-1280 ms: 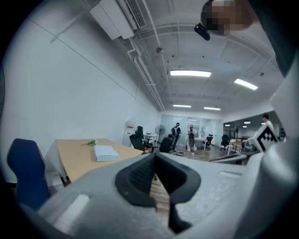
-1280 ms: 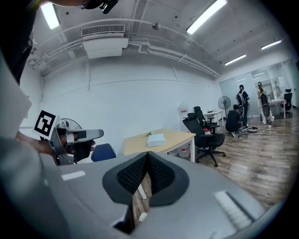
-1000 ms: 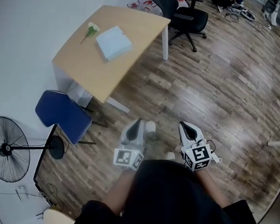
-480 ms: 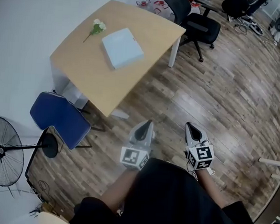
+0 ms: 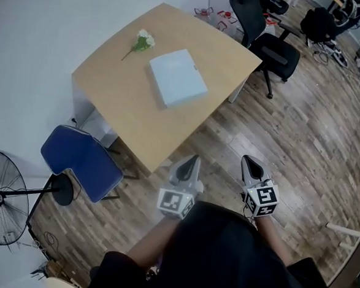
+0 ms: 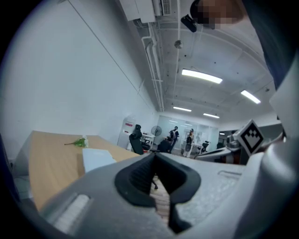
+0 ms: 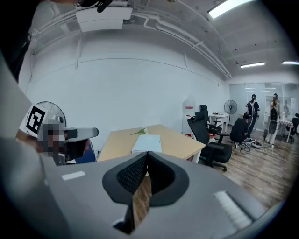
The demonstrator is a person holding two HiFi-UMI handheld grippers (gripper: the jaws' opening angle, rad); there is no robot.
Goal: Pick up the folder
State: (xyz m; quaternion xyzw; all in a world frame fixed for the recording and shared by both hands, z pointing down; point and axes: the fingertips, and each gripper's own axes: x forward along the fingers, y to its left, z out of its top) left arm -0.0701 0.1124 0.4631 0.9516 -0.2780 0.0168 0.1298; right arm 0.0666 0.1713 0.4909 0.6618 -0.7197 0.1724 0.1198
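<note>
A pale blue folder point(image 5: 178, 77) lies flat on the wooden table point(image 5: 121, 105), also seen as the folder point(image 6: 96, 158) in the left gripper view and the folder point(image 7: 147, 143) in the right gripper view. My left gripper point(image 5: 193, 160) and right gripper point(image 5: 248, 160) are both shut and empty. They are held side by side over the floor, short of the table's near corner and well apart from the folder.
A small flower sprig point(image 5: 139, 43) lies on the table beyond the folder. A blue chair point(image 5: 80, 162) and a standing fan point(image 5: 3, 199) are at the left. A black office chair point(image 5: 270, 39) stands right of the table. Several people are far across the room.
The table and folder have come nearer and lower in the head view as both grippers travelled toward them together. Both stayed shut.
</note>
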